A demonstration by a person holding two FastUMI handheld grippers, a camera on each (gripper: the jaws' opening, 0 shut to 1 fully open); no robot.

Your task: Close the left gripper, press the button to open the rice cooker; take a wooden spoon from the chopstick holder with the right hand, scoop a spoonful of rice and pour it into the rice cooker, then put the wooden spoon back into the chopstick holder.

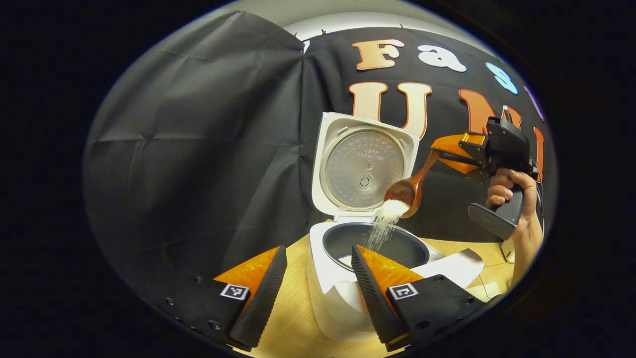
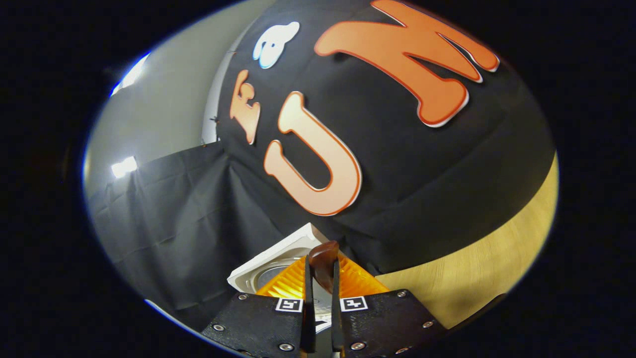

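Note:
The white rice cooker (image 1: 330, 276) stands on the wooden table with its lid (image 1: 365, 164) up and its dark inner pot (image 1: 397, 246) showing. Above the pot a brown wooden spoon (image 1: 405, 191) is tipped, and white rice (image 1: 385, 223) streams from it into the pot. My right gripper (image 1: 444, 154), held by a hand (image 1: 507, 191), is shut on the spoon's handle. In the right gripper view its fingers clamp the spoon handle (image 2: 323, 261), with a corner of the lid (image 2: 273, 263) behind. My left gripper (image 1: 318, 263) hovers open in front of the cooker, holding nothing.
The wooden table (image 1: 293, 308) runs under and to the right of the cooker; it also shows in the right gripper view as a table strip (image 2: 497, 268). A white and silvery object (image 1: 464, 263) lies just right of the cooker. Black cloth walls stand behind.

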